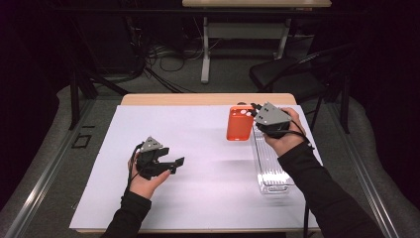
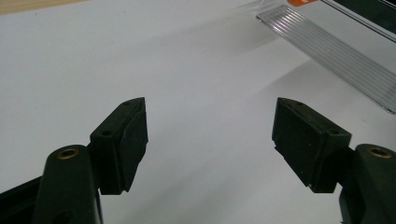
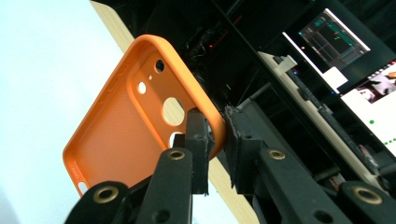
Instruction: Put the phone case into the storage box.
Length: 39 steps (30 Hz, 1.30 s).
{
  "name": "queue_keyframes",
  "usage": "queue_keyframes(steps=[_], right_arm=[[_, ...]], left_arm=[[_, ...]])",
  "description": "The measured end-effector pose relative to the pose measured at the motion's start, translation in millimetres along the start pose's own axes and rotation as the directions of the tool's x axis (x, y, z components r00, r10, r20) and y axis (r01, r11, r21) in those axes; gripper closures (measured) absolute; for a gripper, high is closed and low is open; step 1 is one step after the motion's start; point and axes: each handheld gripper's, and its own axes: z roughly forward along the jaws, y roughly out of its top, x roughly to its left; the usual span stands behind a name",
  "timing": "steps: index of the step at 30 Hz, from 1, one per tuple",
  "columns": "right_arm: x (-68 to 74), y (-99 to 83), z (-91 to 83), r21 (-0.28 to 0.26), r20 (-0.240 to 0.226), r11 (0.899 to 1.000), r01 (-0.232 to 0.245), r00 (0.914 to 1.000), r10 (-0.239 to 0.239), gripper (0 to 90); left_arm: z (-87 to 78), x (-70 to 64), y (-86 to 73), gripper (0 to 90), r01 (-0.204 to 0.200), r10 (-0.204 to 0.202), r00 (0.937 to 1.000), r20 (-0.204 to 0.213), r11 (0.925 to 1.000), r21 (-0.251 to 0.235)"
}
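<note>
The right tool (image 1: 249, 110) is clamping the rim of an orange silicone phone case (image 3: 135, 121), holding it aloft just beside a clear ribbed plastic tray (image 1: 270, 166), while the left tool (image 2: 210, 140) is hovering released, gripping nothing, over the white counter (image 1: 198, 148).

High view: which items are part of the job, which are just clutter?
In use:
- orange silicone phone case, clamped by its edge in the right hand-held gripper
- clear ribbed plastic tray
- left hand-held gripper, open over the white table

Lying about:
- black chair
- floor cables
</note>
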Motion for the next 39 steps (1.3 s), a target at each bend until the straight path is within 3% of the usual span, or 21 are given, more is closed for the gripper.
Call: queue_keyframes(steps=[17,39], right_arm=[[-33.3,-27.0,-10.7,0.041,0.077,0.999,-0.015,0.9969,0.012,81.0],[-52.2,-60.0,-12.6,0.105,0.13,0.994,-0.034,0.9913,0.02,81.0]], left_arm=[[-3.1,1.8,-0.1,27.1,-0.001,0.001,1.0,-0.007,1.0,-0.009],[-1.4,2.3,-1.3,27.1,0.002,-0.002,1.0,-0.001,1.0,-0.005]])
